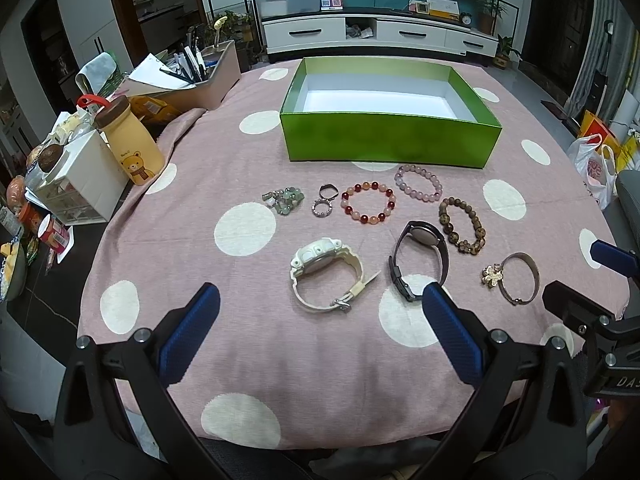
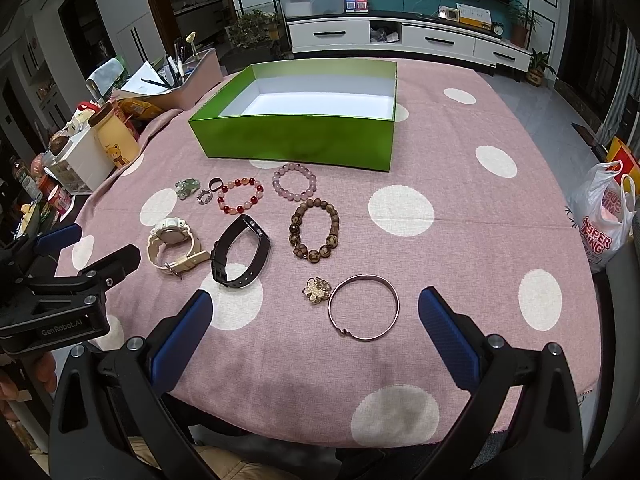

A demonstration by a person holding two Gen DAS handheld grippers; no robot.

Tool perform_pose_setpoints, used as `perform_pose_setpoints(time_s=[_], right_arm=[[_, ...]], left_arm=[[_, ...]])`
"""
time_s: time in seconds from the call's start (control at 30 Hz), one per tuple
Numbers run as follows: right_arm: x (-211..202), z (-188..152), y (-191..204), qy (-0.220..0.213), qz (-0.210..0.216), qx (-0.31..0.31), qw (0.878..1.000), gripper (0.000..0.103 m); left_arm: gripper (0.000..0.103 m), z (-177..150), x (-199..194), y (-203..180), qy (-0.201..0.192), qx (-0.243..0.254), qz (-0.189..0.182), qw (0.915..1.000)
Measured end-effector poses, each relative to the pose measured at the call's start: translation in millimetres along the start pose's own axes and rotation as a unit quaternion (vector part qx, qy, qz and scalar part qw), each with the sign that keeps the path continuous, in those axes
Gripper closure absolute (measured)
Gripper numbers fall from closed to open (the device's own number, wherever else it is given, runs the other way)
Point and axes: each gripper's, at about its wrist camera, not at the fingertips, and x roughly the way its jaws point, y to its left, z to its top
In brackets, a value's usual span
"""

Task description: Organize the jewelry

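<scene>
An empty green box stands at the far middle of the pink dotted tablecloth. In front of it lie a green bead cluster, two rings, a red-and-pink bead bracelet, a lilac bracelet, a brown bead bracelet, a white watch, a black watch, a flower brooch and a metal bangle. My left gripper is open just short of the watches. My right gripper is open around the brooch and bangle area, holding nothing.
Clutter lines the table's left edge: a yellow bear bottle, a white drawer box and a pen organiser. A plastic bag sits off the right edge. The near table edge lies just under both grippers.
</scene>
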Motion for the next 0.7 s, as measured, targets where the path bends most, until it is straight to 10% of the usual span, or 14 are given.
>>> perform_pose_setpoints(time_s=[0.7], right_arm=[[-3.1, 1.8, -0.7, -0.002, 0.002, 0.001, 1.000, 0.001]], left_arm=[[0.002, 0.0, 0.7, -2.1, 0.000, 0.001, 0.001, 1.0000]])
